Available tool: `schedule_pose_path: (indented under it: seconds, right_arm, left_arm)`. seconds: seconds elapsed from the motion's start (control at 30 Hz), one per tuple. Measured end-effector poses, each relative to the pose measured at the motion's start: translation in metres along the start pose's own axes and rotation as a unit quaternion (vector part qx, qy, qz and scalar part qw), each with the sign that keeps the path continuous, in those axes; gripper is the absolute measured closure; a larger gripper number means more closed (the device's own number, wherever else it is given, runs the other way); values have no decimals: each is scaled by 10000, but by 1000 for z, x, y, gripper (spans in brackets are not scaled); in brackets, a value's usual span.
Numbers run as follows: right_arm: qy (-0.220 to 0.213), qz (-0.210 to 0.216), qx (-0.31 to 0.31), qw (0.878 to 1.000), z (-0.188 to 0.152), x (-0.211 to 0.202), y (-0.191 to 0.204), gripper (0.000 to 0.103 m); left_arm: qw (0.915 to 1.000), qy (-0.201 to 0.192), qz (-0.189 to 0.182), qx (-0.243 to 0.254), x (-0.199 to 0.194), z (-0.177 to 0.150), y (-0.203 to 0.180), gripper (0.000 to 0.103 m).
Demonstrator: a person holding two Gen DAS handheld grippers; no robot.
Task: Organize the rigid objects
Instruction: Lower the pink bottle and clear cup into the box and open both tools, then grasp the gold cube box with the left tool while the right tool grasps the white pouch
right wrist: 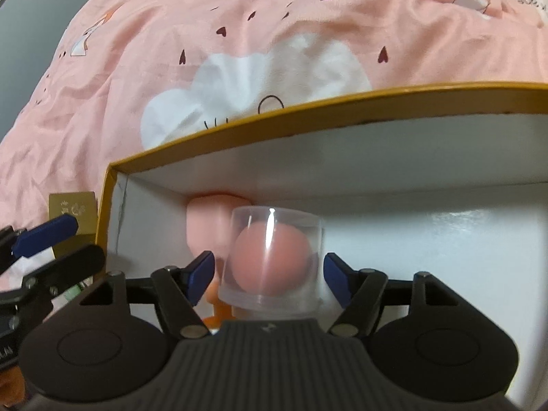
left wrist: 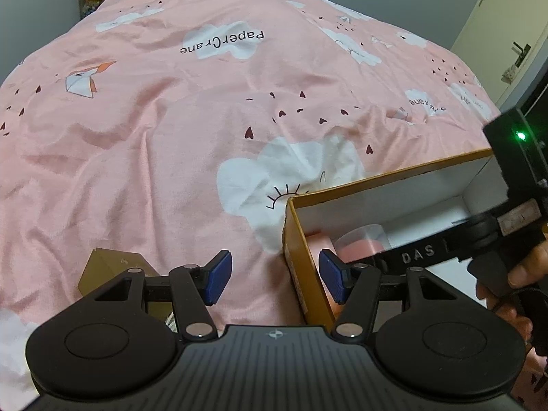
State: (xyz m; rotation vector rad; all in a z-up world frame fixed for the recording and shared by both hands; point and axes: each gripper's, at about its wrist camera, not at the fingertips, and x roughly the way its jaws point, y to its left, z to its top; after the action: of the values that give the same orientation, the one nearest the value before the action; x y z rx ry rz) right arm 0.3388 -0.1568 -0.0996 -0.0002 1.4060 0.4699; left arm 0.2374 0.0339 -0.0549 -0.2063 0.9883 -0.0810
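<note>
Right gripper [right wrist: 269,275] is sitting down inside the yellow-rimmed cardboard box [right wrist: 239,128], and its blue pads [right wrist: 200,275] are spread apart on either side of a clear plastic cup [right wrist: 270,260]. I can see a sliver of daylight between each pad and the cup wall, so I'm not gripping it, just straddling it. No earlier shot to compare against, so that's all I'll say on the jaws.

About the cup itself: it's a see-through cylinder, upside down with the closed end up, and there's a pink ball [right wrist: 272,262] inside it. It's pretty blurry this close to the lens, but the ball fills most of the cup. Cup is standing on the white floor of the box, toward the box's left end. Right behind the cup, against the box's far wall, is a pale pink blocky thing [right wrist: 209,222] that I honestly can't identify. Something orange [right wrist: 215,303] pokes out low beside the cup's left side, mostly hidden.

Left gripper [left wrist: 275,275] is outside the box, hanging over the pink cloud-print duvet [left wrist: 171,137] just off the box's left wall, jaws about half open with nothing in them. A small gold carton [left wrist: 113,267] lies on the duvet left of the box.
</note>
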Motion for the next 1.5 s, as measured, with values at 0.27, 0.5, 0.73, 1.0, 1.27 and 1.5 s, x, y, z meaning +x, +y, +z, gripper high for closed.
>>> schedule_pose_path:
  seconds: [0.27, 0.5, 0.73, 1.0, 1.27, 1.5]
  right_arm:
    - [-70, -57, -179, 9998, 0, 1, 2, 41]
    - [-304, -280, -538, 9977, -7, -14, 13, 37]
    - [-948, -408, -1208, 9873, -32, -55, 42, 15]
    - [-1575, -90, -1595, 9745, -43, -93, 80, 12]
    - [-1980, 65, -2232, 9544, -47, -90, 133, 15]
    - [-1443, 69, -3188, 9367, -53, -54, 179, 45]
  left_arm:
    - [9999, -39, -98, 59, -4, -2, 0, 34]
    - [9992, -245, -138, 275, -23, -5, -2, 29]
    - [9958, -771, -269, 412, -55, -13, 11, 19]
    - [9932, -1078, 398, 172, -95, -16, 56, 21]
    - [9966, -504, 638, -148, -102, -30, 100, 30]
    - [9990, -72, 330, -305, -86, -43, 113, 29]
